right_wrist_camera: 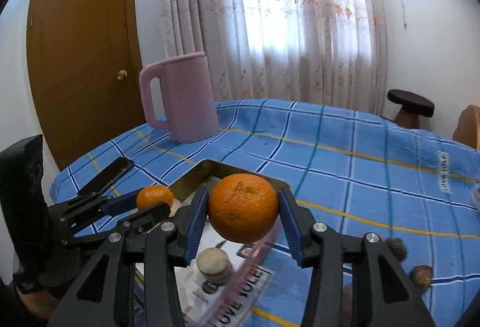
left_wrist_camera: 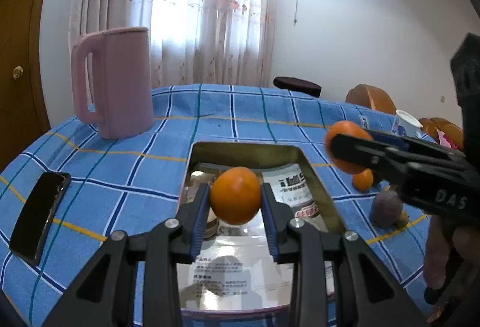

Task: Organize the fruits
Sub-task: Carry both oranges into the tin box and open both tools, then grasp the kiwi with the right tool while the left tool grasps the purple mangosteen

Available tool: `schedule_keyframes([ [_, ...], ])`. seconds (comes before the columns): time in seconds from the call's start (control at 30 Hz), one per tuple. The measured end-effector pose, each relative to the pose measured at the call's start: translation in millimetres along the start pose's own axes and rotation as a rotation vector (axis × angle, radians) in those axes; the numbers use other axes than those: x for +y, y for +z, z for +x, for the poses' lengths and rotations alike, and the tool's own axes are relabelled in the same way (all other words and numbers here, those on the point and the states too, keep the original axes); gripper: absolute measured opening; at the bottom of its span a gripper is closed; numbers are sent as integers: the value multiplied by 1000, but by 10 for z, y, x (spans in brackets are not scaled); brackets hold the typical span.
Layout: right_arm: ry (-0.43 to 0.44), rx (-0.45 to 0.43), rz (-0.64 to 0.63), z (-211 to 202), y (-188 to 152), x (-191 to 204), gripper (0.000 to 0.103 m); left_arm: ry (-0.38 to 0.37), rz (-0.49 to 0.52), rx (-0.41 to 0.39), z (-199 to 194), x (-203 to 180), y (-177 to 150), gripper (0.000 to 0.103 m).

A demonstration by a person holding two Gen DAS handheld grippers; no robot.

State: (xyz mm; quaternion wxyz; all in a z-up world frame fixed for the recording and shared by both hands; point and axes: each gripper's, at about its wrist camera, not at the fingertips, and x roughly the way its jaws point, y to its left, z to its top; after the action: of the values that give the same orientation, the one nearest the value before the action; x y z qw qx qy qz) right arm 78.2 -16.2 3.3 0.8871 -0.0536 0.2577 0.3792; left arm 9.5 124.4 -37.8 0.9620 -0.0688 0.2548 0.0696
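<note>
My left gripper (left_wrist_camera: 235, 198) is shut on a small orange (left_wrist_camera: 235, 195), held just above a shiny gold-walled tin (left_wrist_camera: 318, 177) on the blue checked tablecloth. In the right wrist view my right gripper (right_wrist_camera: 243, 210) is shut on a larger orange (right_wrist_camera: 243, 207) over the same tin (right_wrist_camera: 192, 177). The right gripper (left_wrist_camera: 339, 147) enters the left wrist view from the right with its orange (left_wrist_camera: 342, 127). At the left of the right wrist view, the left gripper (right_wrist_camera: 154, 202) shows with its small orange (right_wrist_camera: 154, 195). Another small orange (left_wrist_camera: 363, 179) and a purple fruit (left_wrist_camera: 387, 208) lie on the cloth beside the tin.
A pink jug (left_wrist_camera: 120, 84) stands at the back left and a dark phone (left_wrist_camera: 39, 216) lies near the left edge. A paper cup (left_wrist_camera: 406, 123) is at the far right. Brown nuts (right_wrist_camera: 396, 247) lie right of the tin. Printed paper and round discs (right_wrist_camera: 214, 265) show in the tin.
</note>
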Motion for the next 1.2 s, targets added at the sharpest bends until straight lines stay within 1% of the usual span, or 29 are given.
schedule_keyframes([
  [0.23,6,79,-6,385,-69,120,49,4,3,31,64,41,-61,35],
  [0.33,8,104,-3,477,-112,132,49,11,-9,48,102,97,-84,35],
  [0.47,5,141,-15,599,-146,160,49,1,-11,69,145,114,-120,35],
  [0.67,20,181,-16,697,-197,194,50,-1,-4,85,166,111,-125,35],
  [0.87,23,190,-11,715,-194,210,50,16,-9,77,140,121,-125,37],
  [0.97,6,168,-9,680,-185,212,59,29,-15,63,89,133,-116,43],
  [1.0,8,160,0,659,-179,194,62,22,-20,58,66,138,-107,45],
  [1.07,11,149,14,617,-165,164,63,21,-21,48,24,130,-90,56],
  [1.13,-2,129,27,508,-144,120,63,34,-14,19,-44,98,-68,81],
  [1.2,-2,99,32,296,-156,57,63,30,-9,-11,-113,52,-42,89],
])
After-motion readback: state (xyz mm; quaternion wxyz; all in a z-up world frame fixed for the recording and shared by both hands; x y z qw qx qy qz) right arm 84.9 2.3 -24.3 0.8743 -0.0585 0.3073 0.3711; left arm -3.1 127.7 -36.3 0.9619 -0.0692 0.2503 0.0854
